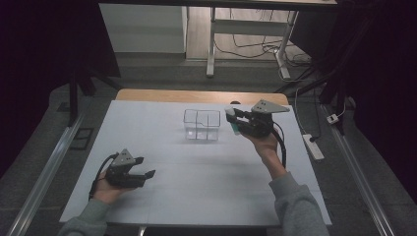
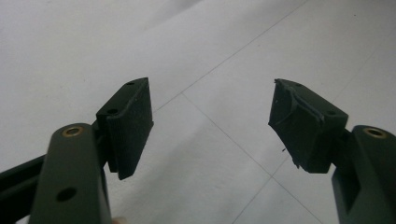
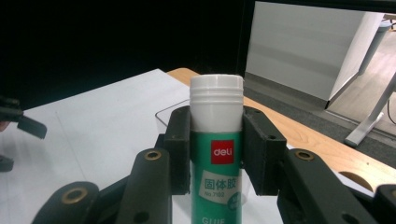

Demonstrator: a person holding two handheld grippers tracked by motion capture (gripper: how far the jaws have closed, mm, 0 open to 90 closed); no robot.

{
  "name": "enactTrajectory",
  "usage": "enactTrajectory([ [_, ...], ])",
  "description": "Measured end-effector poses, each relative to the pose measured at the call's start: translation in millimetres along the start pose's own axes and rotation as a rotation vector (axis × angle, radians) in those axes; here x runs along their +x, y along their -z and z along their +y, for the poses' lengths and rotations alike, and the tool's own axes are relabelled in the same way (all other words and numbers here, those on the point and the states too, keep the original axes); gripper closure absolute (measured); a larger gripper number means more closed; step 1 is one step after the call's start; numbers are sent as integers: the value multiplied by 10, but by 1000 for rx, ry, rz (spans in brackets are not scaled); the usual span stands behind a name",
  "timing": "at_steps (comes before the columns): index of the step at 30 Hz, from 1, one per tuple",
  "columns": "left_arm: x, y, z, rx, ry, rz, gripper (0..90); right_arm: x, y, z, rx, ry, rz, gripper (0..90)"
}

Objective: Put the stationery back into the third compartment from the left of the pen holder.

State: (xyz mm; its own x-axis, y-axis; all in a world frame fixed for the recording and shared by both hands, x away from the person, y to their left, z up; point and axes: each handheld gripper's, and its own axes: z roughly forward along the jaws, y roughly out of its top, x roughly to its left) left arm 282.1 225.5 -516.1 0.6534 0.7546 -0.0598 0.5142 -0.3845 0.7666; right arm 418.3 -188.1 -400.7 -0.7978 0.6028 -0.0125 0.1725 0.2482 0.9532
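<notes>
Low over the near left of the white table (image 1: 162,191), the left gripper (image 1: 145,167) has its jaws spread wide with nothing between them. Near the far middle stands a clear plastic compartment box (image 1: 202,125). Just right of it, above the table, the right gripper (image 1: 232,118) clamps a green glue stick with a white cap (image 3: 217,140).

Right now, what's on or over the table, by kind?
Glue stick: 1, clamped in the right gripper
Clear box: 1, on the table
Grippers: 2, the left gripper open with nothing in it
Total: 4
</notes>
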Motion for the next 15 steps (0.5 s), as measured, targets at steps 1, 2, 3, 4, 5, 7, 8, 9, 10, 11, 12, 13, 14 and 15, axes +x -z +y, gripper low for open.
enactTrajectory([
  [1,2,-1,-1,0,1,1,299,-4,-17,9,-2,-3,-1,646],
  [2,3,0,-2,0,1,1,299,-9,-36,18,-4,-5,-5,646],
  [3,3,2,-2,-1,1,1,299,-14,-53,27,-4,-8,-7,646],
  [4,4,4,-3,-2,2,1,299,-19,-72,35,-8,-11,-8,646],
  [5,4,6,-3,-3,3,1,299,-24,-90,45,-8,-13,-10,646],
  [7,5,6,-4,-2,3,2,299,-32,-125,62,-15,-18,-12,646],
  [8,6,5,-4,-2,2,2,299,-38,-139,73,-15,-19,-12,646],
  [9,6,4,-4,-1,1,2,299,-45,-154,81,-19,-22,-9,646],
  [10,6,4,-5,-1,1,2,299,-49,-168,90,-18,-24,-13,646],
  [11,7,4,-5,-1,1,2,299,-55,-182,96,-19,-26,-12,646],
  [12,9,5,-6,-2,1,1,299,-60,-197,100,-20,-26,-15,646],
  [13,10,5,-6,-1,2,2,299,-66,-213,101,-20,-32,-16,646],
  [14,12,5,-7,-1,2,2,299,-75,-235,100,-22,-38,-13,645],
  [15,14,7,-8,-1,3,3,299,-83,-257,97,-17,-41,-15,646],
])
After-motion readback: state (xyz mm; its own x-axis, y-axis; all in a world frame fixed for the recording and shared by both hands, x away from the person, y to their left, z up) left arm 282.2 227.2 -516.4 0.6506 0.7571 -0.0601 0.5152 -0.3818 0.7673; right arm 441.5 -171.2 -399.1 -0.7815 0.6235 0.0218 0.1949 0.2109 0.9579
